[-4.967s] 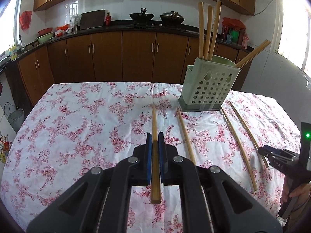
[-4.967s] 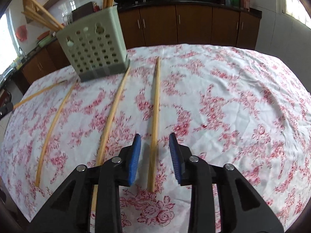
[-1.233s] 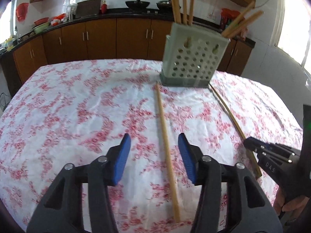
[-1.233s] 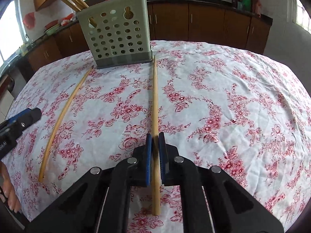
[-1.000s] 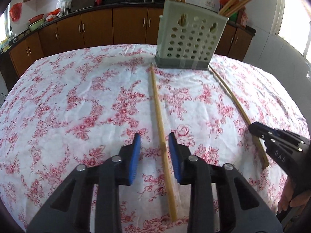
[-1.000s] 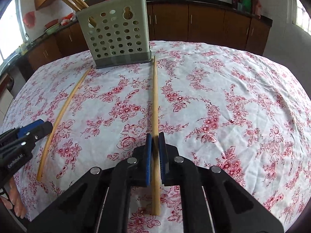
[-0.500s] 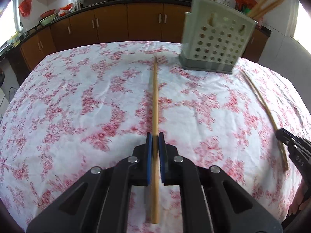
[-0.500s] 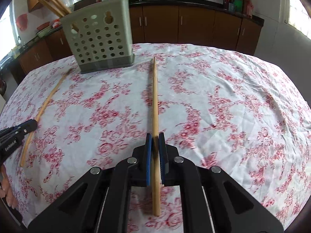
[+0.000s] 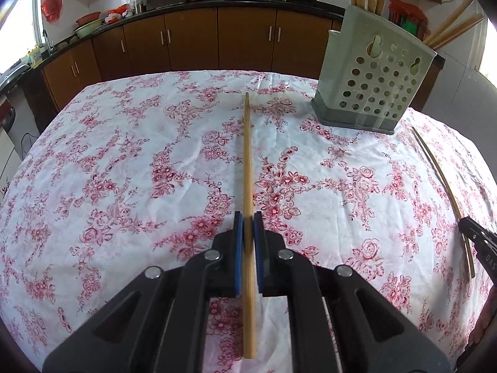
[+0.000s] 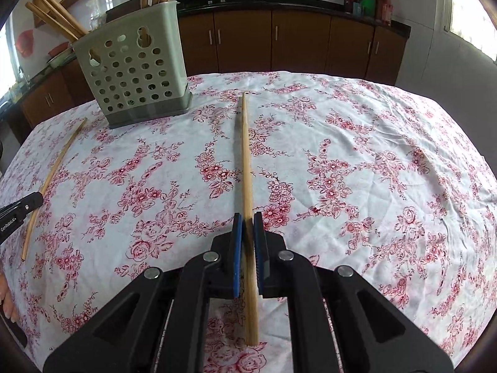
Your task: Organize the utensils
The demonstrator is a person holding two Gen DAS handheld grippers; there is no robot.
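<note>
In the left wrist view my left gripper (image 9: 247,227) is shut on a long wooden chopstick (image 9: 247,155), which runs straight ahead between the blue pads. Its far tip ends left of the pale green perforated holder (image 9: 372,87), where several chopsticks stand. The right wrist view has my right gripper (image 10: 247,227) shut on a second chopstick (image 10: 245,155), with the holder (image 10: 136,74) at its far left. A third chopstick (image 9: 444,186) lies loose on the cloth between the two grippers; the right wrist view shows this loose chopstick (image 10: 52,174) at the left.
A floral tablecloth (image 9: 124,171) covers the table. The right gripper's black tip (image 9: 478,245) shows at the right edge of the left view, and the left gripper's tip (image 10: 18,211) at the left edge of the right view. Brown kitchen cabinets (image 10: 279,40) stand behind.
The left gripper's jaws closed on the chopstick that lay between them, and the holder has shifted to the right in its view. The right gripper kept its chopstick and drifted right.
</note>
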